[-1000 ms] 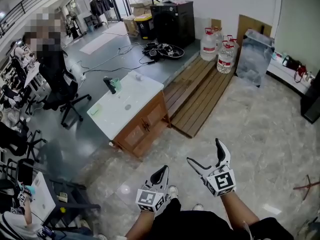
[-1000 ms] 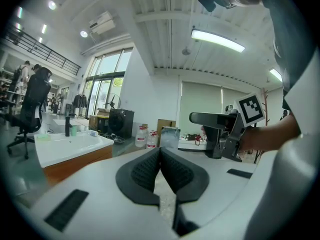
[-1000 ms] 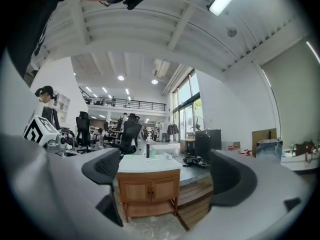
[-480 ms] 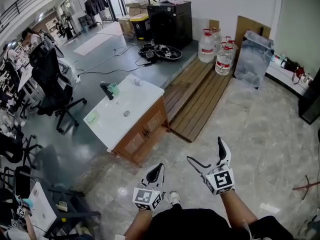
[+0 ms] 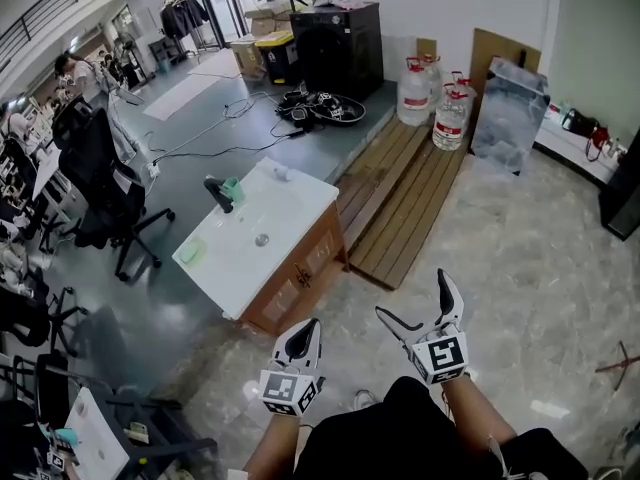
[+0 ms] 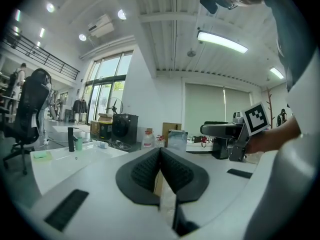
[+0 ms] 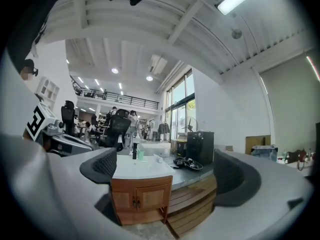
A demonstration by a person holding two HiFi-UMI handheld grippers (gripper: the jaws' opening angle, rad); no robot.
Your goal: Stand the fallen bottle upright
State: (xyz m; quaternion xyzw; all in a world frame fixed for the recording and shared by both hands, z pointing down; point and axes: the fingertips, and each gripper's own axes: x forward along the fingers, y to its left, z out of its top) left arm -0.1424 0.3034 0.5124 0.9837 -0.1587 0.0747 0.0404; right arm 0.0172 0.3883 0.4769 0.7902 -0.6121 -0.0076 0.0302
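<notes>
A small pale bottle (image 5: 281, 173) lies on its side at the far end of a white sink counter (image 5: 290, 218) on a wooden cabinet (image 5: 300, 273). The right gripper view shows the bottle (image 7: 158, 158) past a black faucet (image 7: 134, 150) and a green cup (image 7: 140, 154). My left gripper (image 5: 303, 336) is shut and empty, low in the head view, well short of the cabinet. Beside it my right gripper (image 5: 411, 296) stands wide open with nothing between its fingers. Both point roughly level toward the counter. In its own view, the right gripper (image 7: 167, 171) frames the cabinet.
A wooden pallet (image 5: 400, 203) lies right of the cabinet. Behind it stand water jugs (image 5: 417, 90), a clear bin (image 5: 510, 113) and a black box (image 5: 345, 46). Cables (image 5: 320, 106) lie on the floor; office chairs (image 5: 100, 183) stand at the left. A green sponge (image 5: 193, 252) rests on the counter.
The view has shifted as the person walks; the cabinet now sits closer to the grippers. Both grippers have sunk slightly in the frame. The left stays shut, the right stays open.
</notes>
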